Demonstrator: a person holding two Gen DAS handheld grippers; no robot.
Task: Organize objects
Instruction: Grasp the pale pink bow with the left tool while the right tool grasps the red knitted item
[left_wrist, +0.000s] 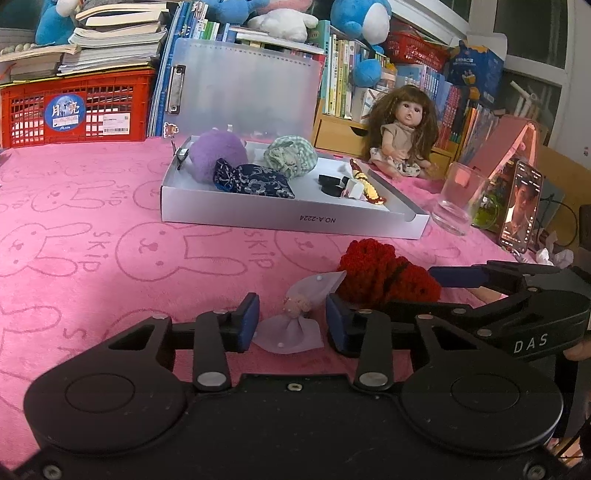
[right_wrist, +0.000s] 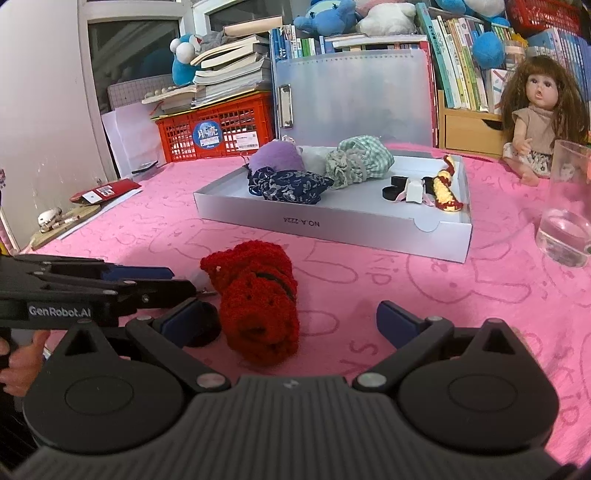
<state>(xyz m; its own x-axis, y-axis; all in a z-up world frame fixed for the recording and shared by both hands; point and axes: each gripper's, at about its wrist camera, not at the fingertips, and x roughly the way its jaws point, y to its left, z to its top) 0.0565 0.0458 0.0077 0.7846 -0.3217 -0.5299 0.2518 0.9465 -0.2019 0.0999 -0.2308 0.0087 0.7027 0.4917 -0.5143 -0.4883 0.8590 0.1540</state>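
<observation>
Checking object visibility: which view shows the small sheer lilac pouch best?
Left wrist view: the lilac pouch lies whole on the pink cloth between the left tool's fingers. In the right wrist view it is hidden behind the left tool and the red crocheted bag.

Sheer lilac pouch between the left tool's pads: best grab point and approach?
Grip the sheer lilac pouch at its cinched neck, under the small flower, probably the firmest and narrowest part. Close from both sides with the left tool, already straddling it, its pads apparently not yet pressing. Come from the near side; the red crochet pouch crowds the far right.

pouch before tray, doll behind
</observation>
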